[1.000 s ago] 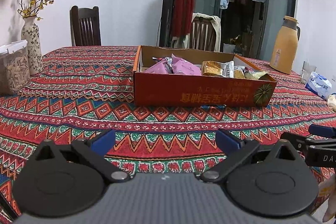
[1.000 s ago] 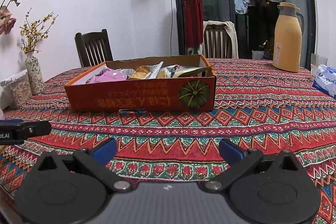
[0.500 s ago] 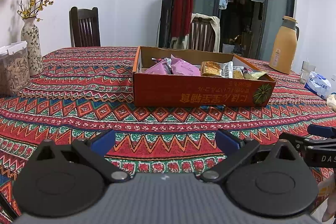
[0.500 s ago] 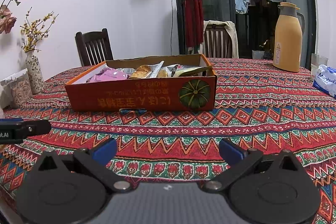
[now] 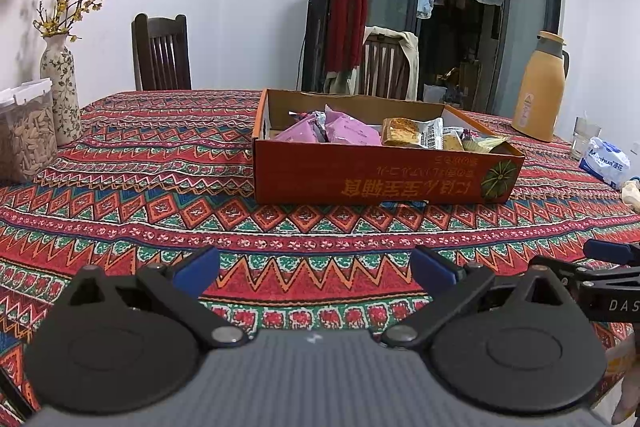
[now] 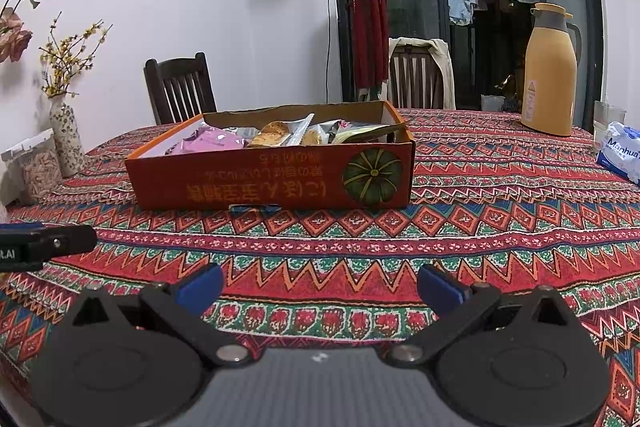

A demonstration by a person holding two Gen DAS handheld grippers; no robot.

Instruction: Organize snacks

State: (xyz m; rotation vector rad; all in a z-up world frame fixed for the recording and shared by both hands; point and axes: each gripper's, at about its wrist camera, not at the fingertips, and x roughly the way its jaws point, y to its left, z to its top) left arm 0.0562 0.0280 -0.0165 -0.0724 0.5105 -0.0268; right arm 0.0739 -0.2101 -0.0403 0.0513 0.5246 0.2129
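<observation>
Two low wrist views, side by side, facing across the surface [image 5: 320,227].
Both look level and fairly near at the snack box [image 5: 380,179], the right from further right.

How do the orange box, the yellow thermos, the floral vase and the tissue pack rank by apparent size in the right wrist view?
1. orange box
2. yellow thermos
3. floral vase and tissue pack look alike; the pack is cut off by the frame edge, so unranked.

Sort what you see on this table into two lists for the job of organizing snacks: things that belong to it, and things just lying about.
Belong to the job:
orange cardboard box
pink snack packets
cake packets
left gripper
right gripper

Just lying about:
yellow thermos jug
flower vase
clear seed container
tissue pack
</observation>
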